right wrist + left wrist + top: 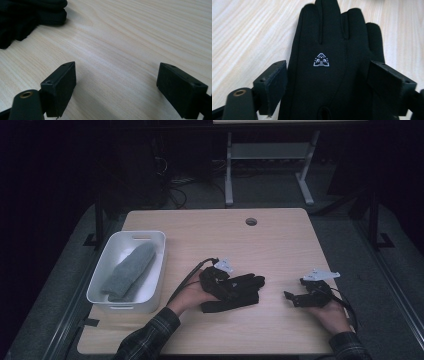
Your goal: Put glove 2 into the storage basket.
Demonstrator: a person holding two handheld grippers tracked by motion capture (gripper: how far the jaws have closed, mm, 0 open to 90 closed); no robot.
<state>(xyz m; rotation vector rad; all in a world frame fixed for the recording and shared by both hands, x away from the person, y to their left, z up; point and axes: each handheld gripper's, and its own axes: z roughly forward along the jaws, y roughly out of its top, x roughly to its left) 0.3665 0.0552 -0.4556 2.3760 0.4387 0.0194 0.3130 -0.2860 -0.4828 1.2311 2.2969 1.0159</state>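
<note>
A wooden table (280, 240) carries everything. Near its left edge a white bin (150, 292) is set, and a grey mitten (127, 272) is seen lying inside it. A black glove (329, 65) lies flat toward the near edge, about midway along it. The left gripper (327, 82) is held with its jaws wide apart on either side of the glove, the pads not pressing it. The right gripper (116, 87) rests open over bare wood near the right edge. The glove appears ready to be gripped; next, the left jaws would have to be closed on it.
</note>
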